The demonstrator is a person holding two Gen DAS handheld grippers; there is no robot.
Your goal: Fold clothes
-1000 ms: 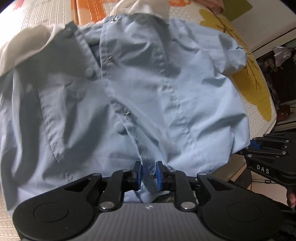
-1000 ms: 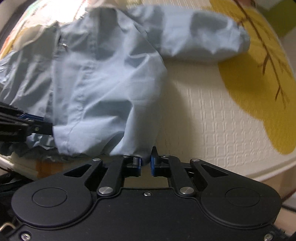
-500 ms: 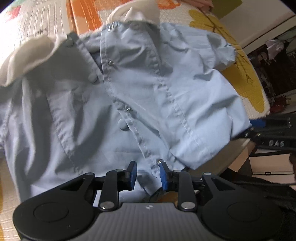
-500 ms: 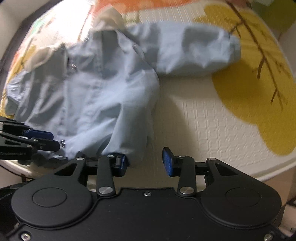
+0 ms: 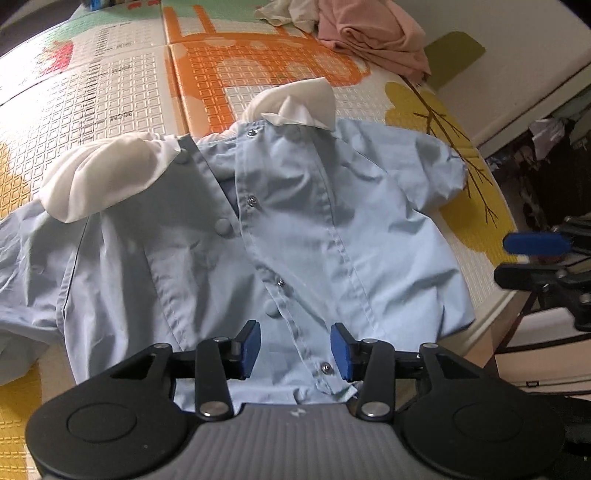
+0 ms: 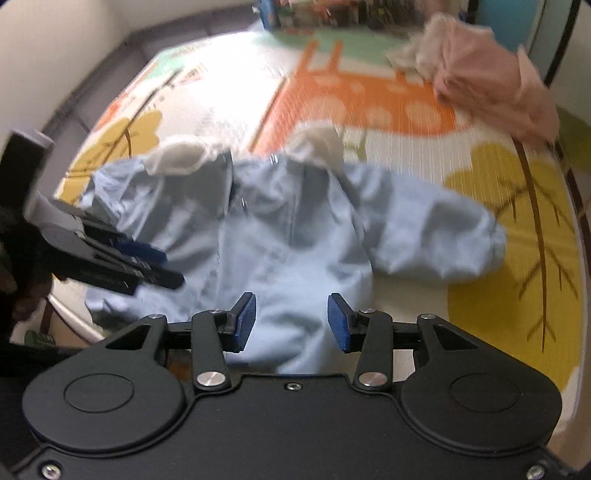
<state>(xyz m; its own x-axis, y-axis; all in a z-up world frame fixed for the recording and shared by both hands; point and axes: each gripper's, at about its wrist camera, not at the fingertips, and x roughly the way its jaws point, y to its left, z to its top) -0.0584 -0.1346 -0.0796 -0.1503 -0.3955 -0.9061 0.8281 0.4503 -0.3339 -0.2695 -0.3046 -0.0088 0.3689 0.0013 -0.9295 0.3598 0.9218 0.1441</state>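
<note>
Item: light blue shirt (image 5: pixel 303 236), short-sleeved, white collar (image 5: pixel 110 181), snap placket (image 5: pixel 258 258) down the front. It lies front-up and spread on a patterned foam play mat (image 5: pixel 110 96). All places below are given from the shirt.

- Hem: at the mat's near edge (image 5: pixel 491 306); the hem corner on the right-sleeve side reaches that edge, and the middle of the hem drapes just over it.
- Right-hand sleeve (image 6: pixel 436 240): puffed, stretched sideways over the yellow leaf print (image 6: pixel 524 258); bare mat lies beyond its cuff.
- Opposite sleeve (image 5: pixel 26 266): bunched, resting on mat with an open strip alongside.
- Collar side: a broad stretch of bare orange-and-white mat, then a heap of pink clothes (image 5: pixel 373 33) well apart at the far side.
- Left gripper (image 5: pixel 295 349): at the middle of the hem, jaws spread wide on either side of the placket's lowest snap (image 5: pixel 325 366), holding nothing; the blue pads (image 5: pixel 250 349) sit just above the cloth, and contact cannot be judged.
- Right gripper (image 6: pixel 291 321): at the hem on the right-sleeve side, jaws equally wide apart and empty, cloth showing between the pads (image 6: pixel 338 321). This view is motion-blurred.
- Off the mat's near edge: floor and dark clutter.
</note>
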